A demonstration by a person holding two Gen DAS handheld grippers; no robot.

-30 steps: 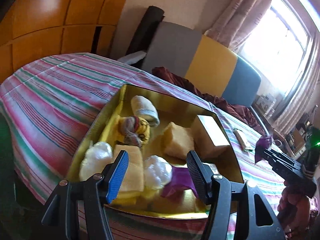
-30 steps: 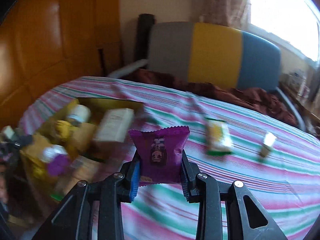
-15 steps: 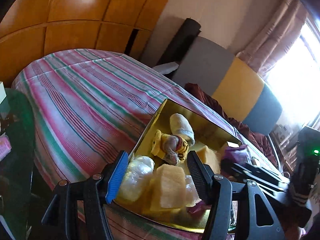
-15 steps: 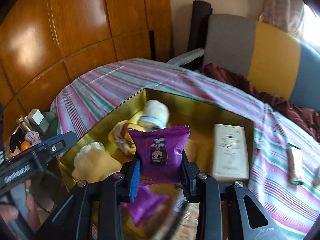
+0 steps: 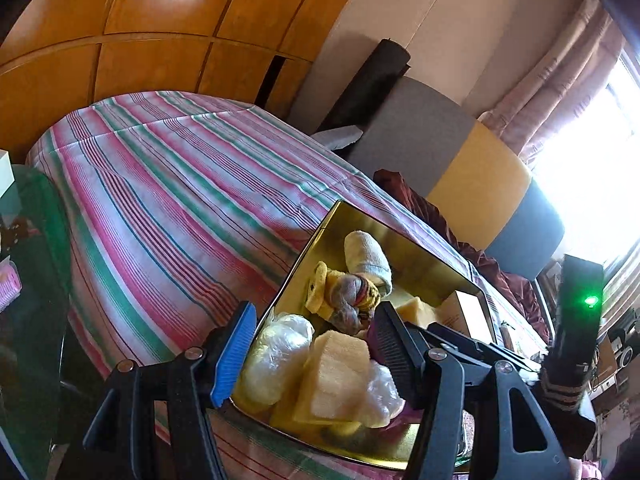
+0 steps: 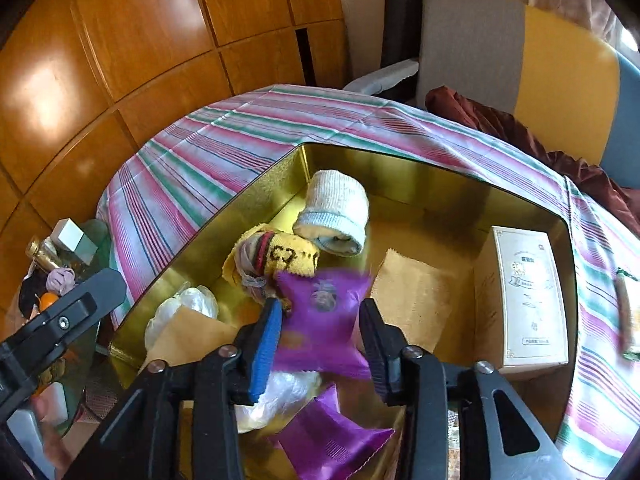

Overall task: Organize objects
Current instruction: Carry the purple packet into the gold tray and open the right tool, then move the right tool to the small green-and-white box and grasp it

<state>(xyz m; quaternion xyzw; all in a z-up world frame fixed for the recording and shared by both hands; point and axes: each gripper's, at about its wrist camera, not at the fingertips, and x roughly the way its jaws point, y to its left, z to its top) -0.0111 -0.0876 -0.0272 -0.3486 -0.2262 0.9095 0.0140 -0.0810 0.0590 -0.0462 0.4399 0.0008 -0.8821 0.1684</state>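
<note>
A gold box [image 6: 400, 156] lies on the striped bed. It holds a rolled white sock [image 6: 336, 212], a yellow sock bundle [image 6: 276, 260], a yellow sponge [image 6: 412, 300], a white carton [image 6: 528, 292], plastic-wrapped lumps [image 6: 184, 304] and a purple packet [image 6: 332, 440]. My right gripper [image 6: 320, 308] hangs over the box with its jaws opening. A second purple packet [image 6: 324, 320] is blurred between them, free of the pads. My left gripper [image 5: 315, 308] stands open over the box's near edge [image 5: 280, 424] with nothing between its fingers.
The striped bedspread [image 5: 180, 200] spreads left of the box. A grey, yellow and blue headboard [image 5: 472, 184] and a dark red blanket [image 6: 500, 120] lie beyond. A side table with small items [image 6: 52, 264] stands at left, against wooden panels [image 6: 120, 40]. A snack bar [image 6: 628, 308] lies on the bed.
My right gripper swung left from over the bedspread to over the box, and its jaws parted from the purple packet. My left gripper rolled and shifted toward the box's left near corner.
</note>
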